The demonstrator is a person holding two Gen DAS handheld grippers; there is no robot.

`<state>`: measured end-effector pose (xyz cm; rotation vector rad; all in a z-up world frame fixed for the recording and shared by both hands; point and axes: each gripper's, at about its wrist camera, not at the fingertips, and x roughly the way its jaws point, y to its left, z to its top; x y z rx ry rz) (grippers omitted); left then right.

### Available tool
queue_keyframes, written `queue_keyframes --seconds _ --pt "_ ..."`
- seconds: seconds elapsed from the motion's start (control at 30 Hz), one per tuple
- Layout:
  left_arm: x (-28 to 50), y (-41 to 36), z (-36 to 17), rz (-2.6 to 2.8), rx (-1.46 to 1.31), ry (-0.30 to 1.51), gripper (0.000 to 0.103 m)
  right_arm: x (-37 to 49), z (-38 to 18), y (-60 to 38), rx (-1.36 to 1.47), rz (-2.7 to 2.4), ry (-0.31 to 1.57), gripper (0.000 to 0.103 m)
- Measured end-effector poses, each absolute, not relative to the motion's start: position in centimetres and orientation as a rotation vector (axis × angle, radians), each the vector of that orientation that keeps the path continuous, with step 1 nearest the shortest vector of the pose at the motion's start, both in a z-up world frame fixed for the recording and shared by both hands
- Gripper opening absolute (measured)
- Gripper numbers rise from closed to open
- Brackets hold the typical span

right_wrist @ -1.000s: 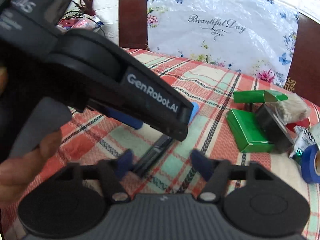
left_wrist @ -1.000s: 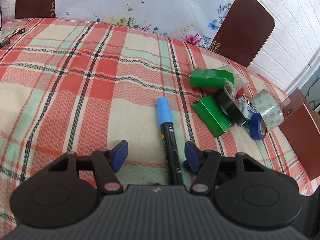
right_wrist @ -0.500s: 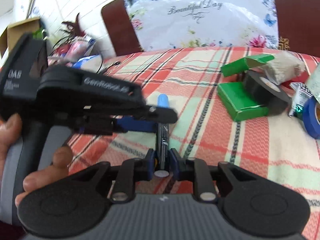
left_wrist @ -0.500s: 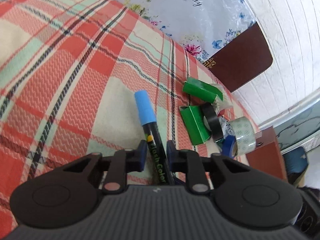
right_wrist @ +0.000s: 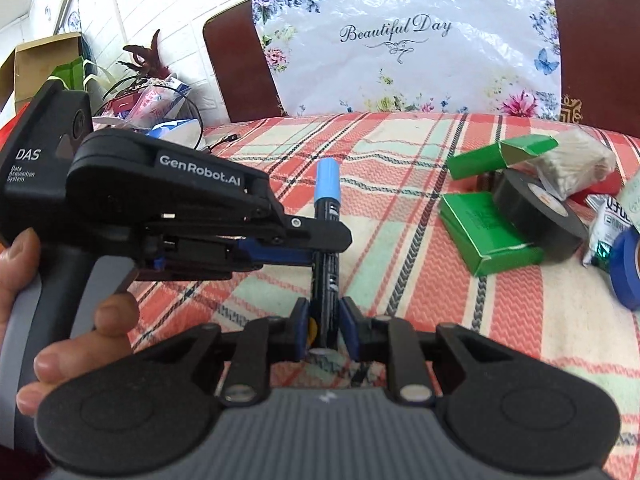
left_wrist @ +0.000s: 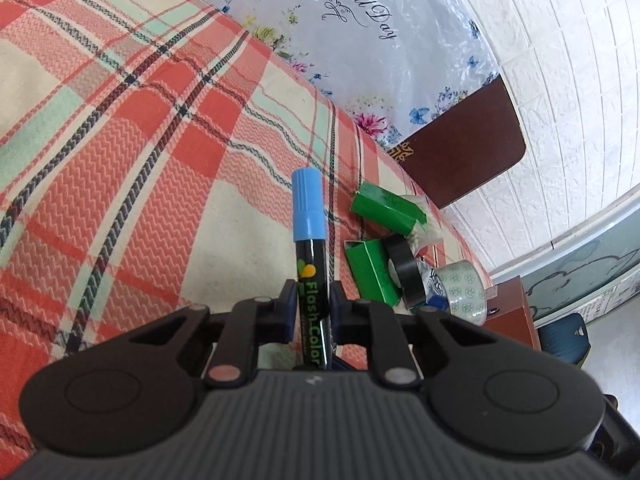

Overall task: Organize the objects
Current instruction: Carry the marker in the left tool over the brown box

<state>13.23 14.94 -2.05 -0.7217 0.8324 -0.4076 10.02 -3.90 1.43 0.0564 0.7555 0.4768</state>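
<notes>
A black marker with a light blue cap (left_wrist: 308,236) is held off the plaid tablecloth (left_wrist: 120,168). My left gripper (left_wrist: 313,304) is shut on the marker's barrel, cap pointing away. My right gripper (right_wrist: 323,322) is shut on the marker's rear end (right_wrist: 326,280). In the right wrist view the left gripper (right_wrist: 320,246) comes in from the left and clamps the barrel further up. The marker's blue cap (right_wrist: 327,180) sticks out past it.
To the right lie two green boxes (right_wrist: 490,228) (right_wrist: 500,156), a black tape roll (right_wrist: 536,216), a blue tape roll (right_wrist: 626,268), a clear patterned tape roll (left_wrist: 464,292) and a white bundle (right_wrist: 568,164). A floral plastic sheet (right_wrist: 400,40) and brown chair backs (left_wrist: 468,136) stand behind.
Both grippers were open around the marker on the cloth a second ago. They closed on it and have lifted it; the left gripper has tilted upward.
</notes>
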Motion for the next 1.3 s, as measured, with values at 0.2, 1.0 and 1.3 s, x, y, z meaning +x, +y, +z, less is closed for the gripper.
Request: queue_keyframes --seconds 0.2,1.0,1.3 --pt "13.2 15.8 -2.8 -0.408 -0.742 0.826 0.018 10.2 1.2 -3.2 0.023 0.483 0.754 0.018" --pt "13.5 17.0 -3.9 -0.418 -0.784 0.793 0.019 10.5 0.6 -1.1 -0.092 0.460 0.725 0.018" --pt "12.3 13.8 0.1 -0.425 -0.679 0.756 0.019 9.3 2.3 -3.1 -0.031 0.448 0.676 0.018"
